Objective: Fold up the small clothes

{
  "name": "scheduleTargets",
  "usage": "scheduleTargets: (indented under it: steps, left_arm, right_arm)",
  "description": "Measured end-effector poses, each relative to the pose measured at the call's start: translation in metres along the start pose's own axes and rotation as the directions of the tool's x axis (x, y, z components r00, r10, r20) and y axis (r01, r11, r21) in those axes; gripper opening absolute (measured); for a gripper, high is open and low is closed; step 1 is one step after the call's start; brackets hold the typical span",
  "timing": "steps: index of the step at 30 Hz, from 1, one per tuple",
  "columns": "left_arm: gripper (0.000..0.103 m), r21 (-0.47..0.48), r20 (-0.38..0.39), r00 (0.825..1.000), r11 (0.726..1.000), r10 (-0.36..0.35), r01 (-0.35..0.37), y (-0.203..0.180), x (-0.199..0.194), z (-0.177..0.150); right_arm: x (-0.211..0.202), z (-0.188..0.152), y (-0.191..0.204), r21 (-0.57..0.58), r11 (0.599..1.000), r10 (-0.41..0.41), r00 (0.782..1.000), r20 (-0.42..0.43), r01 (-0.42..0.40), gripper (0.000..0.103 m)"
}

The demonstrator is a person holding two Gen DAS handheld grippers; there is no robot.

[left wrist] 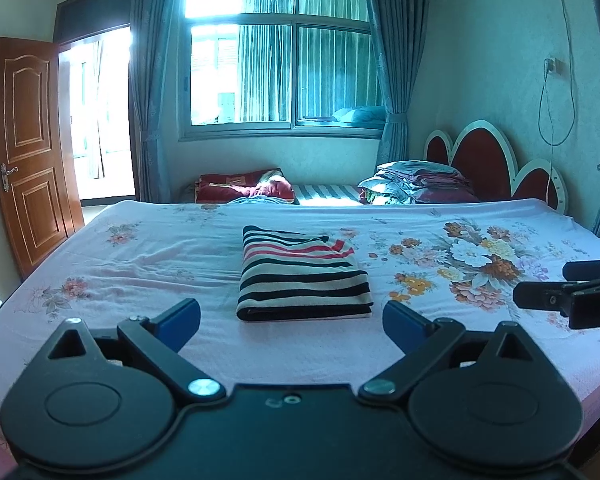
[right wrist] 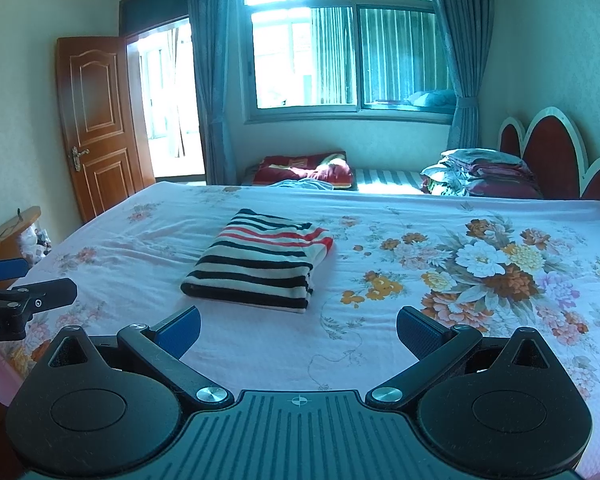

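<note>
A small striped garment (left wrist: 302,276), black, white and red, lies folded into a neat rectangle on the bed. It also shows in the right wrist view (right wrist: 260,262). My left gripper (left wrist: 292,324) is open and empty, held just in front of the garment's near edge. My right gripper (right wrist: 299,330) is open and empty, near the garment's right corner and a little back from it. Neither gripper touches the cloth. The right gripper shows at the right edge of the left wrist view (left wrist: 572,292); the left gripper shows at the left edge of the right wrist view (right wrist: 20,292).
The bed carries a pink floral sheet (left wrist: 140,248) with a big flower print (right wrist: 492,276) on the right. Stacked bedding (left wrist: 420,186) and a red headboard (left wrist: 480,160) stand at the far right. A red cushion (left wrist: 244,188) lies beyond the bed; a wooden door (left wrist: 28,152) stands left.
</note>
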State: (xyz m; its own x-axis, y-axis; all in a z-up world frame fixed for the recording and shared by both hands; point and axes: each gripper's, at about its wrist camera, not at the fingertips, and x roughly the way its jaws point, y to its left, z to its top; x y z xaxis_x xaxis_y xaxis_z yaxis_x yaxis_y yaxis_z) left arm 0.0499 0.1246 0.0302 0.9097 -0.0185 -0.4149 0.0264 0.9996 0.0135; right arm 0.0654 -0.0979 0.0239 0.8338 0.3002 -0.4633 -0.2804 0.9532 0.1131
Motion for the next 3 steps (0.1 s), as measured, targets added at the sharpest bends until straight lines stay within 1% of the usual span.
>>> scheduleTargets:
  steps: [3]
  left_arm:
    - [0.097,-0.008,0.006,1.000,1.000,-0.002,0.002,0.0010,0.0004,0.0008]
  right_arm:
    - [0.0007,0.0003,0.0002,-0.003,1.000,0.003,1.000,-0.001,-0.003,0.103]
